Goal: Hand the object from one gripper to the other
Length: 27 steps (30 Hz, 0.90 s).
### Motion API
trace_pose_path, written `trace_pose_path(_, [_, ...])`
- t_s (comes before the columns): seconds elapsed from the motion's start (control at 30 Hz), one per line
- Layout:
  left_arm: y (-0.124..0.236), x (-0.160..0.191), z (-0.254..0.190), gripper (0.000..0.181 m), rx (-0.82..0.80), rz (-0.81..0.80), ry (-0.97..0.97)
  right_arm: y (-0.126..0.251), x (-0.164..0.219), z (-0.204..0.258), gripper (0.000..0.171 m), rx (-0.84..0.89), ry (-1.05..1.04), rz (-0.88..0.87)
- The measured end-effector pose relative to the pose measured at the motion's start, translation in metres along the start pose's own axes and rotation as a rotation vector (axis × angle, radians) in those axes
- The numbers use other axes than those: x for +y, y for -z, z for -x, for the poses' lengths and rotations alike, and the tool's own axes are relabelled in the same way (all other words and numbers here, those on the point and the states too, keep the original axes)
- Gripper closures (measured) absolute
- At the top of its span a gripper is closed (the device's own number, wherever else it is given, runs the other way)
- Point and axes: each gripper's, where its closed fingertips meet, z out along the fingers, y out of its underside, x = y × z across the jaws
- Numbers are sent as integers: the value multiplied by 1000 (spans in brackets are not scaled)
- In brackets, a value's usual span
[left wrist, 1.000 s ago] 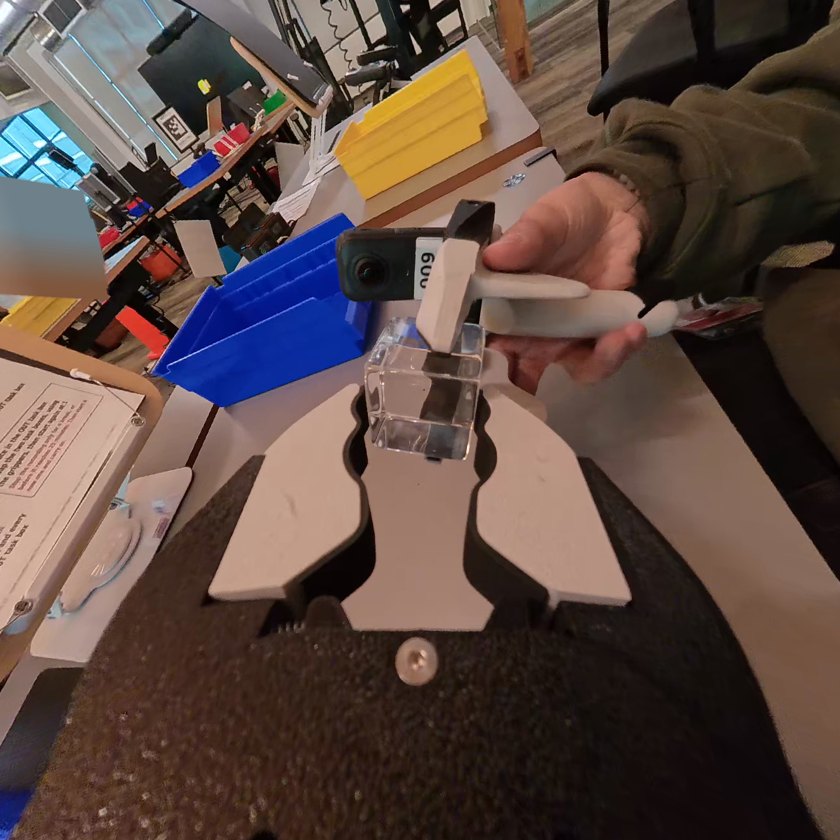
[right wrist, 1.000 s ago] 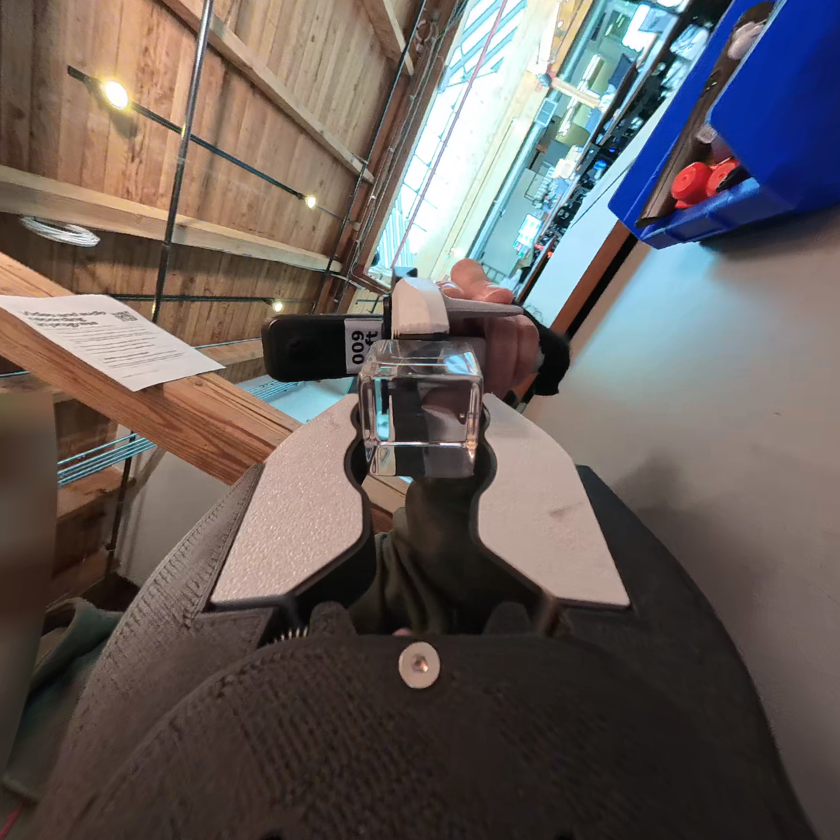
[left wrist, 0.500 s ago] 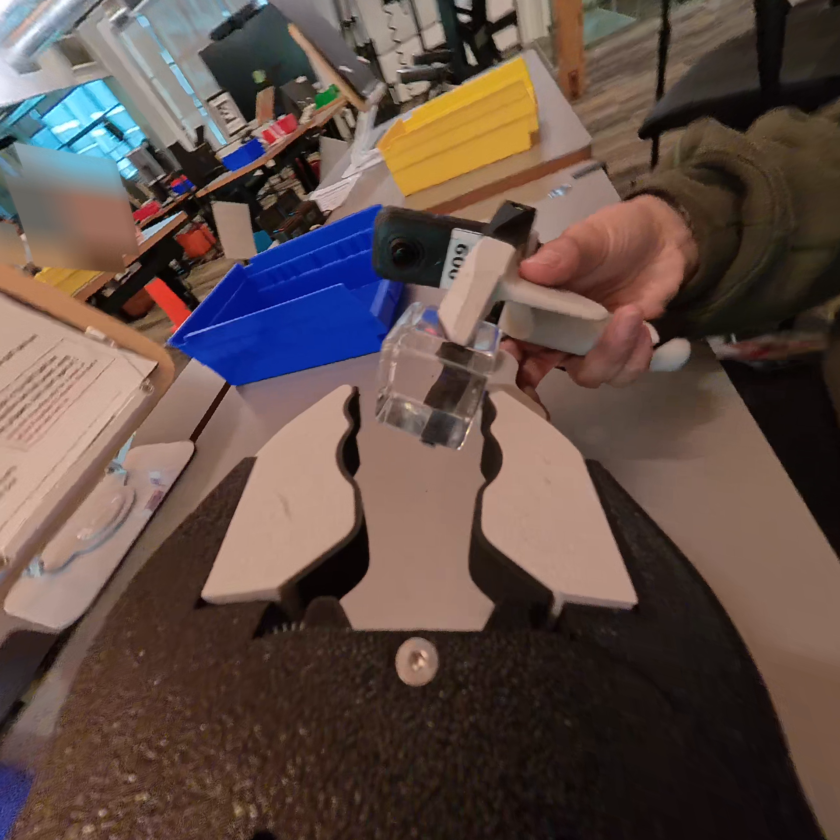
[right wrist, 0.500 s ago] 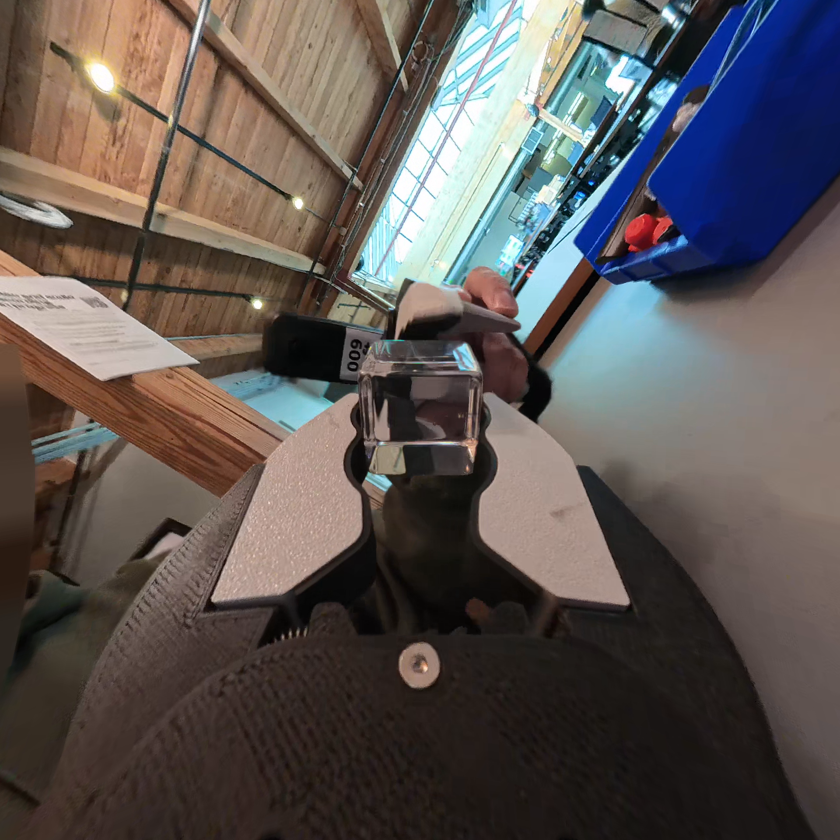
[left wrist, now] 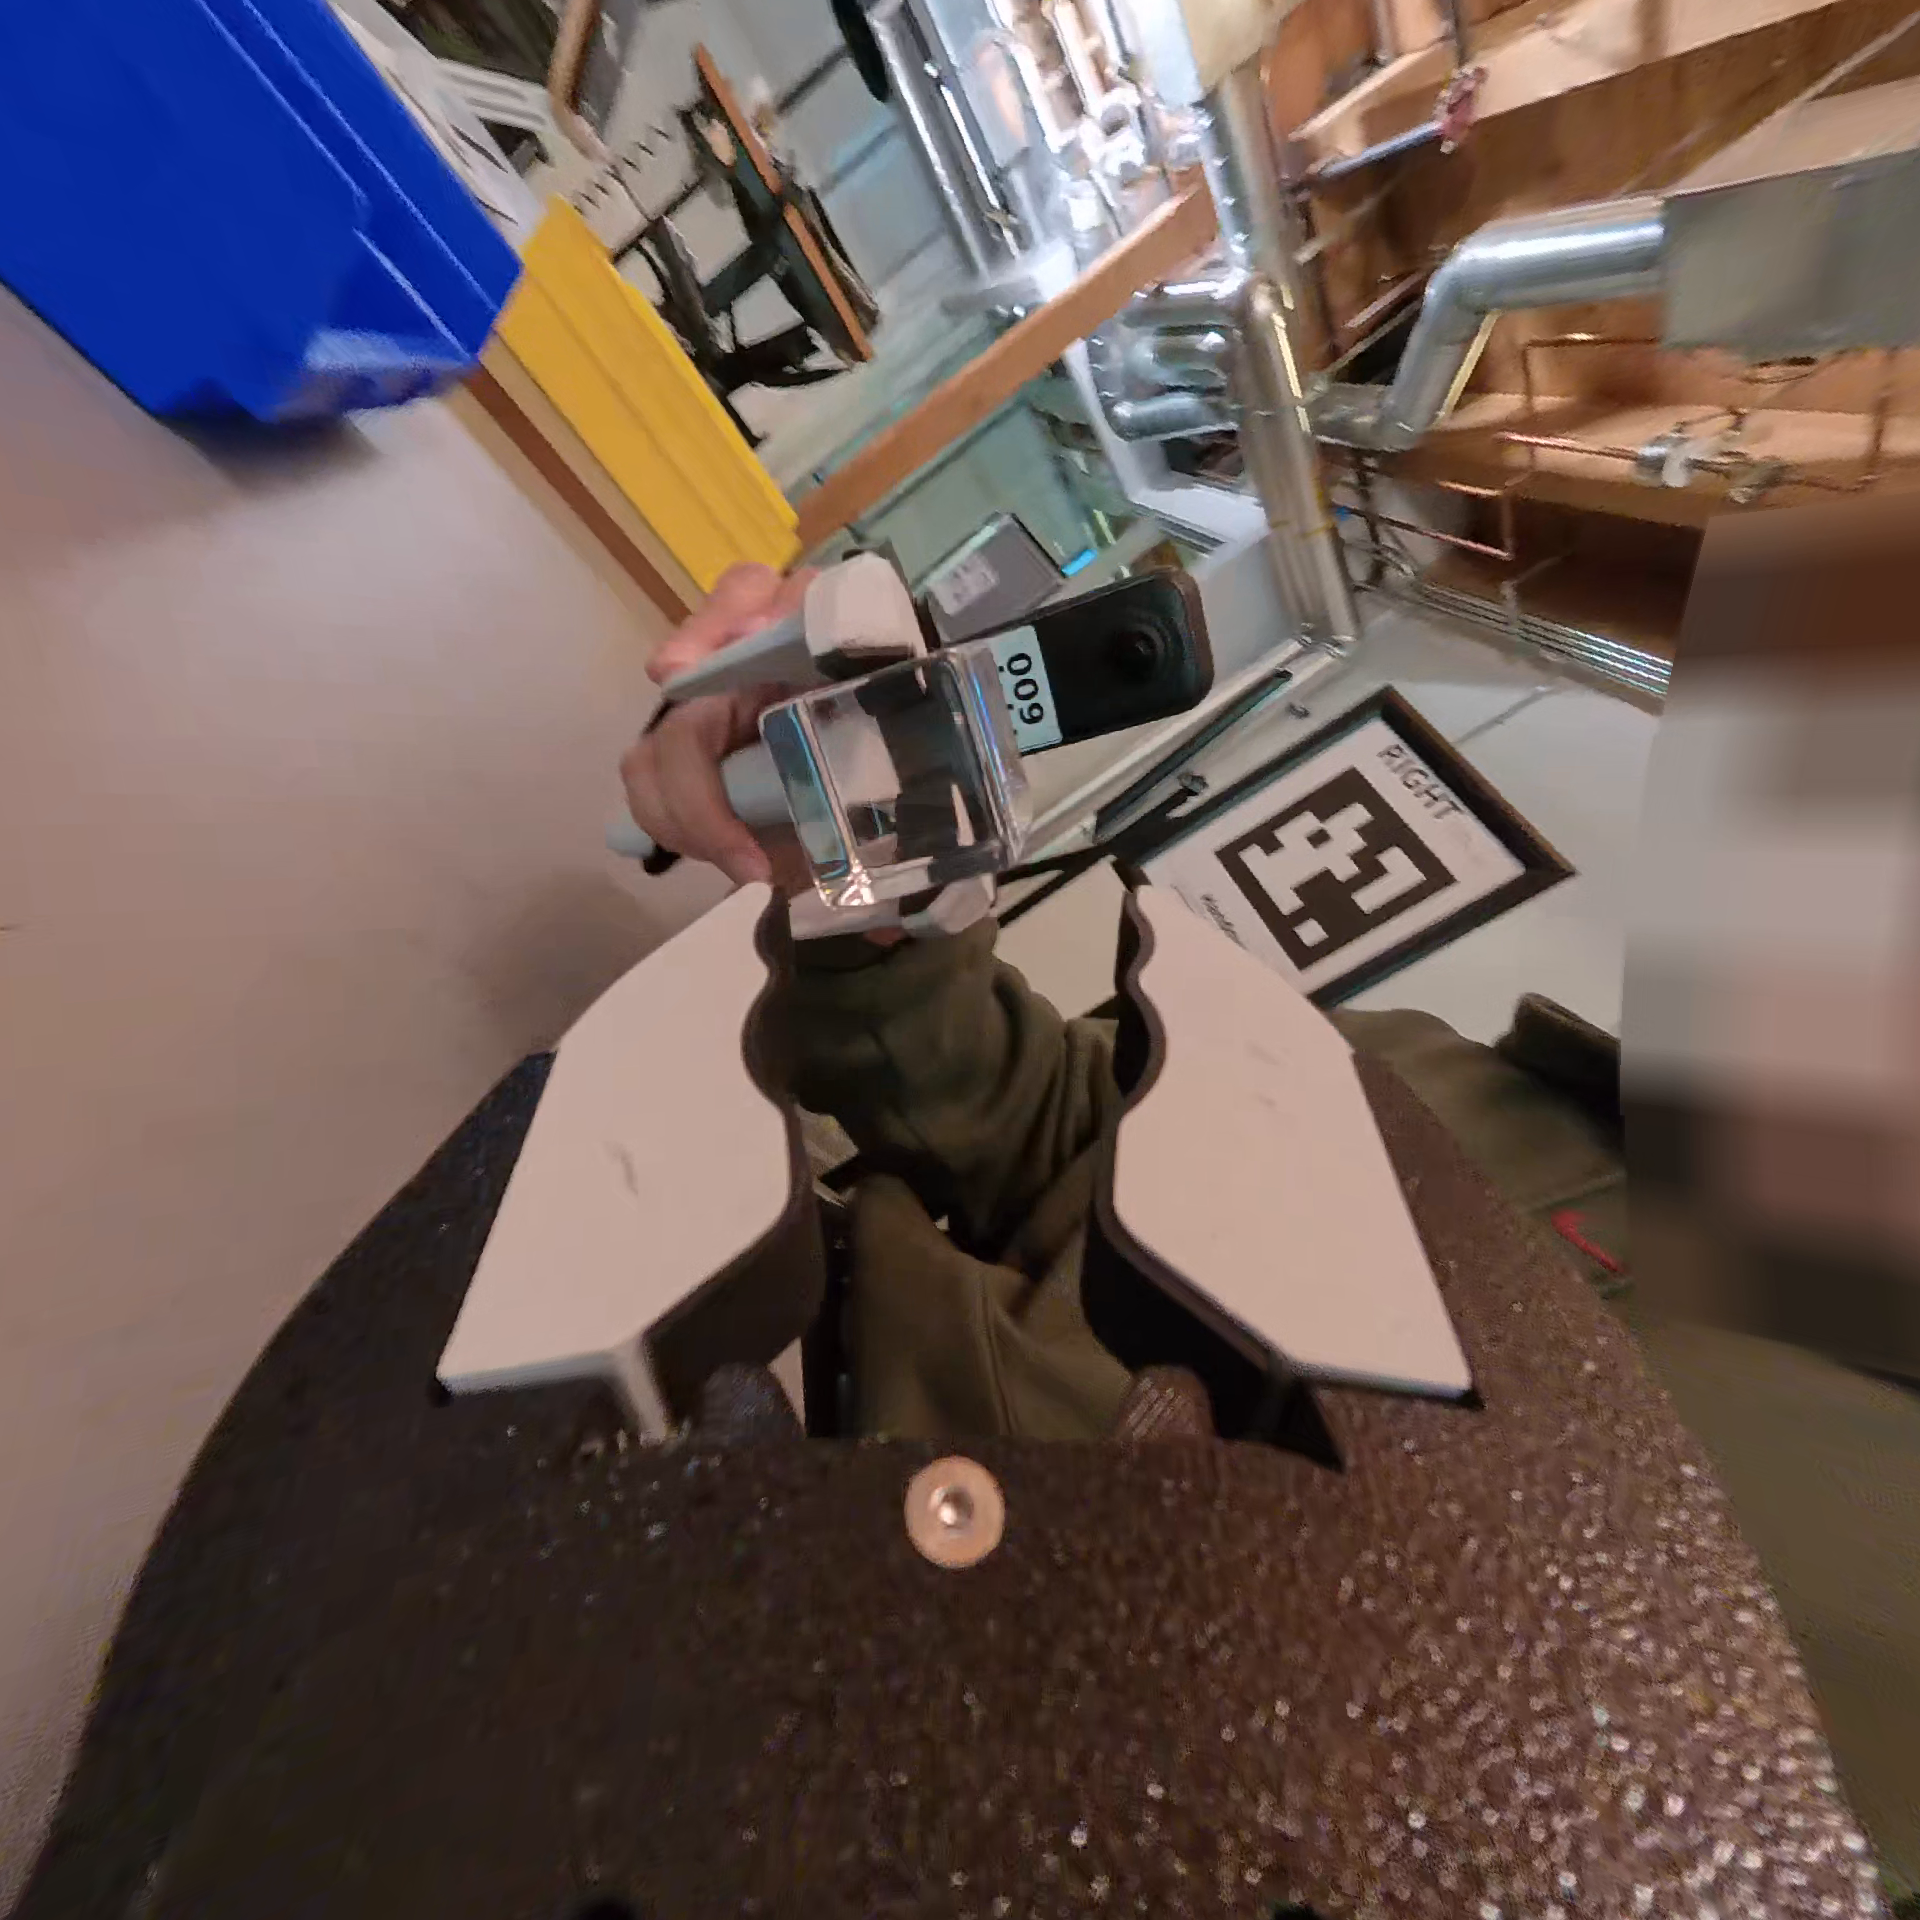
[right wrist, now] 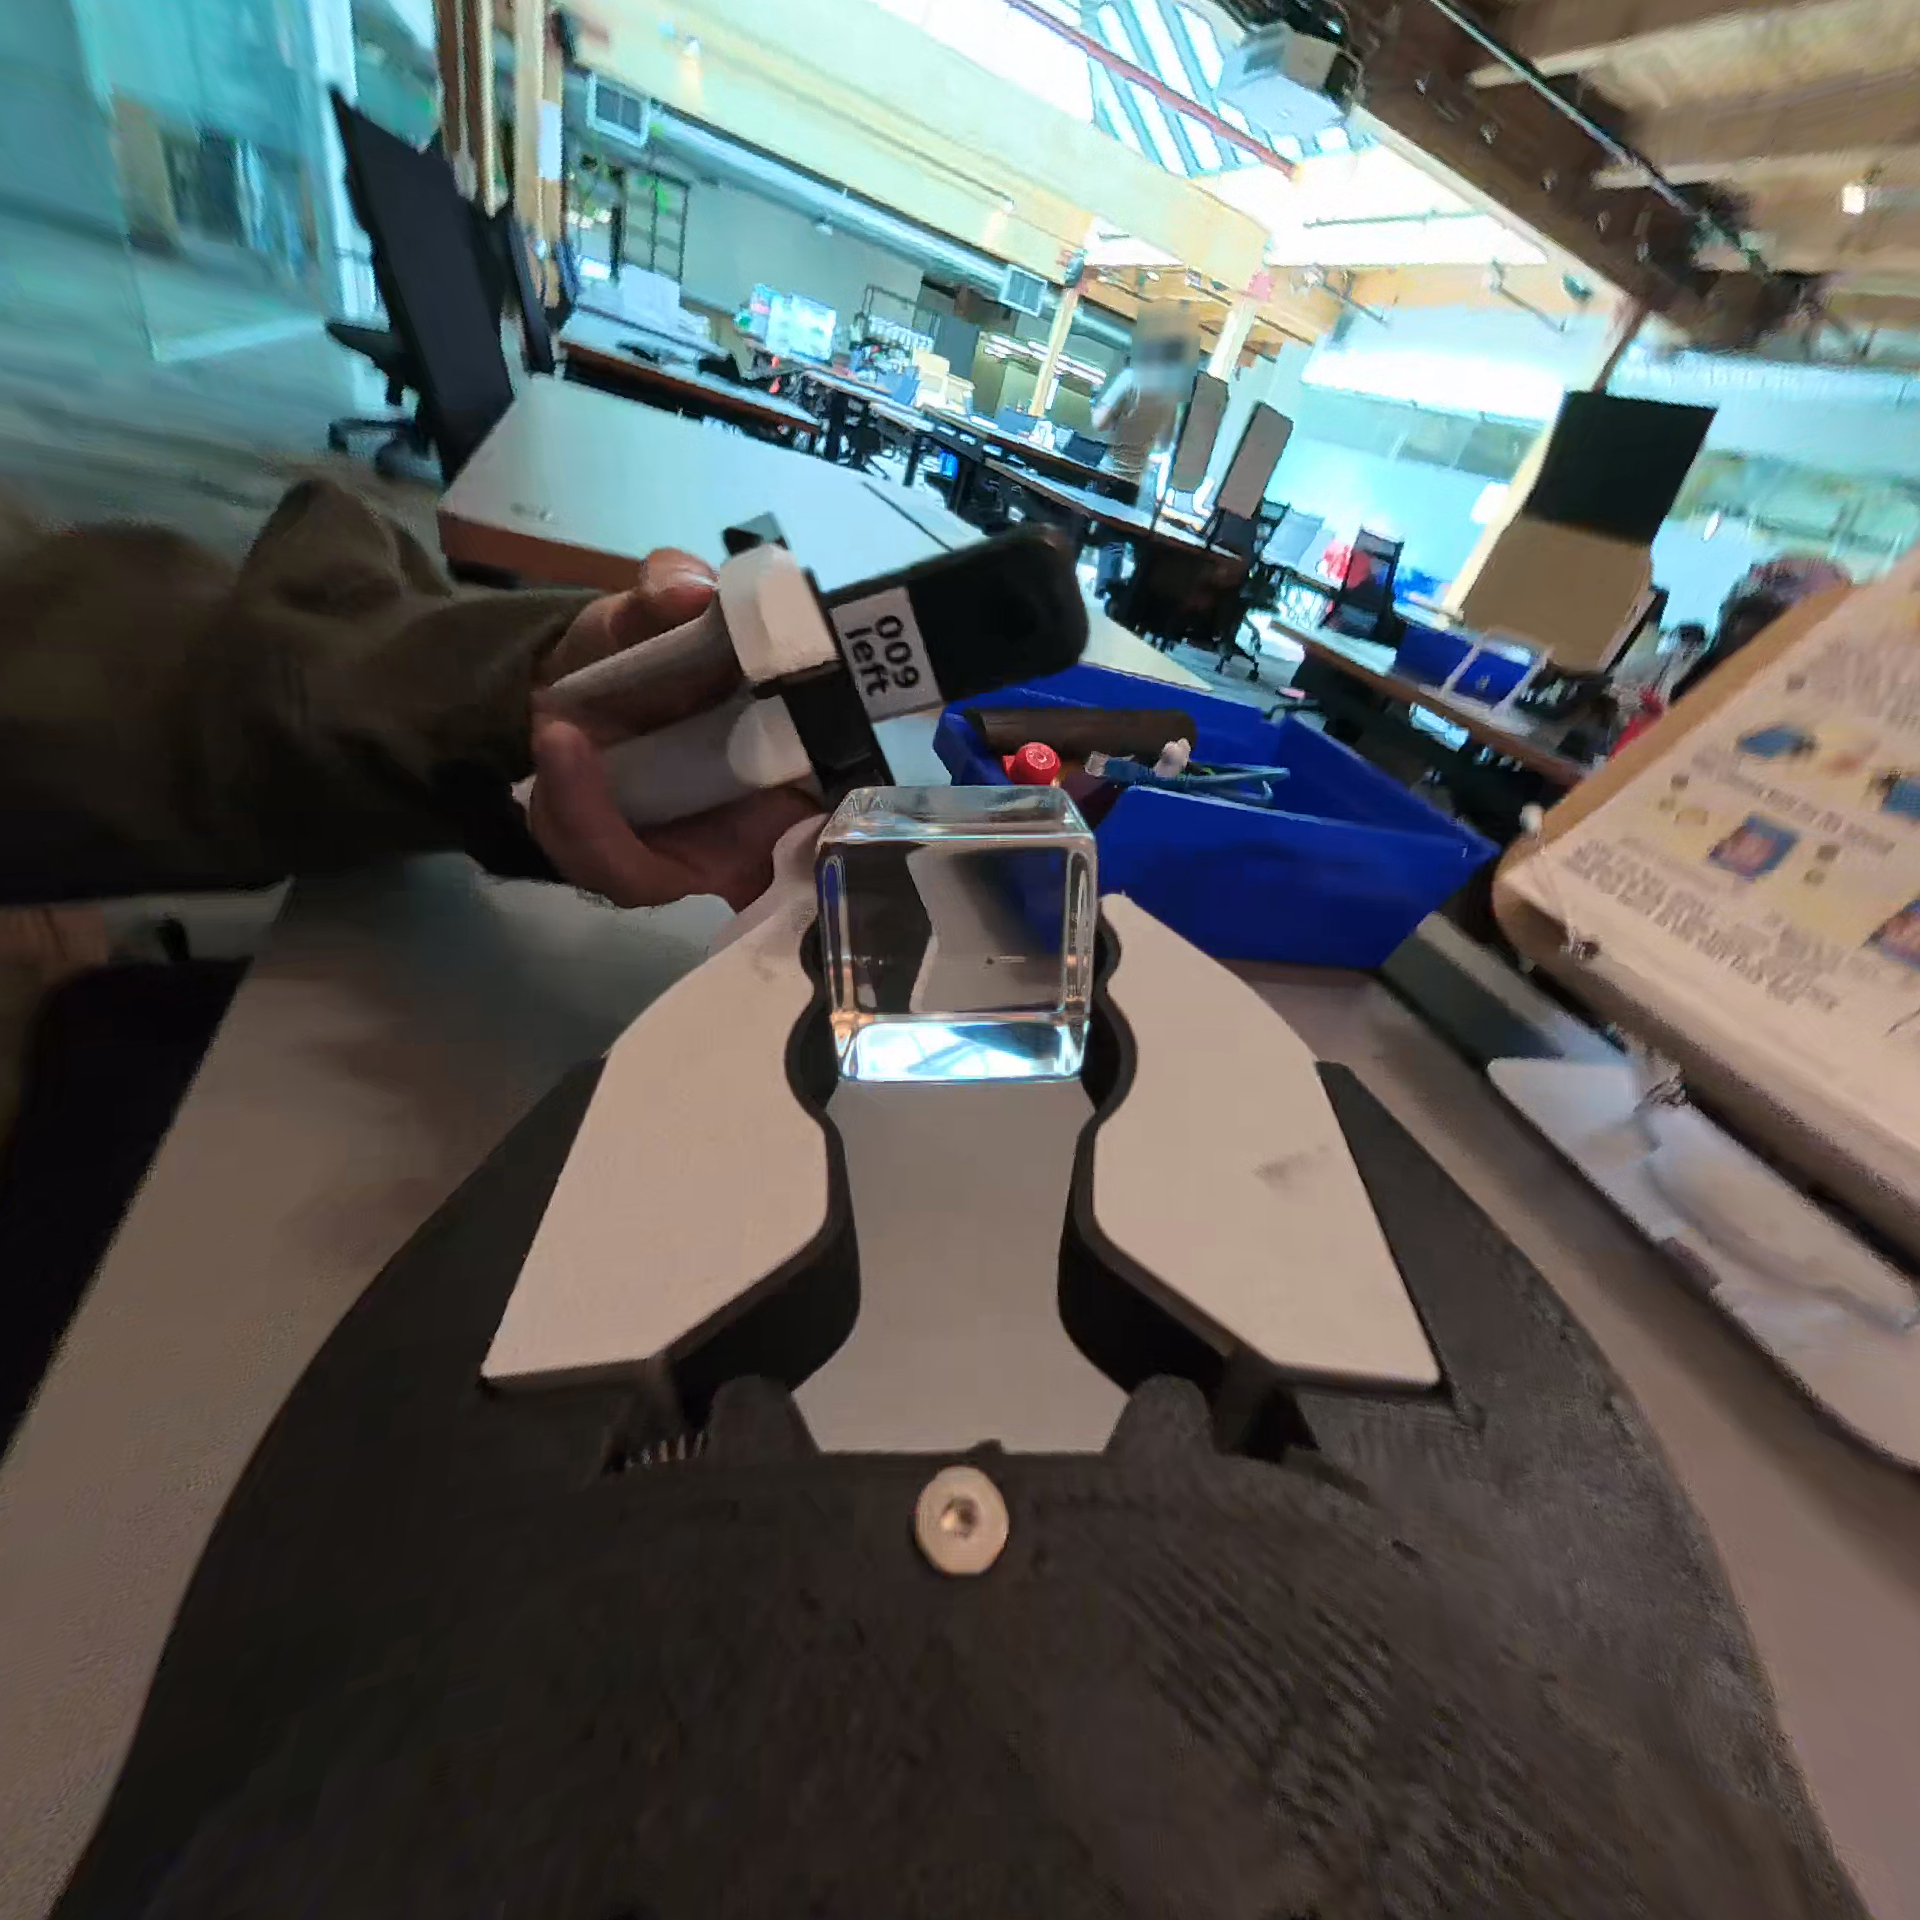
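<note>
Now the clear cube (right wrist: 956,914) sits clamped between the two pale fingers of the right gripper (right wrist: 956,940), held up in the air above the grey tabletop (right wrist: 312,1039), its flat faces pressed on both sides by the dark inner pads and its lower face catching a bright reflection. Seen from the left wrist camera, the same clear cube (left wrist: 894,784) is pinched between the far gripper's pale fingertips (left wrist: 857,618), with a hand (left wrist: 691,774) wrapped around that tool's handle and an olive sleeve (left wrist: 935,1060) running down behind. Meanwhile the left gripper (left wrist: 951,935) has its jaws spread wide with nothing between them; the cube hangs just beyond its fingertips, apart from both. In the right wrist view the left tool shows farther off, gripped by a hand (right wrist: 644,831) just left of the cube, its black camera body bearing a white label (right wrist: 883,655). Behind the cube a blue bin (right wrist: 1247,852) stands on the tabletop toward its far edge, with a red-topped item and cables inside. At the right edge lies a board with printed sheets (right wrist: 1745,862). From the left view, a blue bin (left wrist: 208,208) and yellow bins (left wrist: 634,405) sit at the tabletop's far side, and a framed black-and-white marker (left wrist: 1340,862) stands beyond
</note>
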Motion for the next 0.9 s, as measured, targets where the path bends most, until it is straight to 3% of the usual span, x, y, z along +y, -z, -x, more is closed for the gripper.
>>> trace_pose_path(0.1, [-7, 12, 4, 118, 0, 57, -5, -2, -2, 13, 126, -32, 176, 9])
trace_pose_path(0.27, [-12, 16, 2, 128, 33, 67, 0, -12, 3, 32, 126, -94, 317, 51])
trace_pose_path(0.5, [-8, 11, 13, 137, -6, 7, -148, -15, 8, 25, 122, -50, 253, 115])
trace_pose_path(0.6, [-3, 0, 12, 137, -58, -43, -282, -11, -4, 13, 97, -39, -56, 46])
trace_pose_path(0.7, [8, -13, 9, 137, -145, -98, -511, -8, -5, 3, 73, -107, -646, 5])
trace_pose_path(0.77, [12, -17, 6, 137, -194, -106, -698, -9, -5, 11, 76, -252, -1050, -33])
trace_pose_path(0.83, [13, -15, 0, 137, -204, -106, -881, -12, -6, 13, 91, -340, -1253, -124])
trace_pose_path(0.9, [14, -13, 0, 137, -232, -96, -1009, -19, -1, 9, 88, -335, -1381, -189])
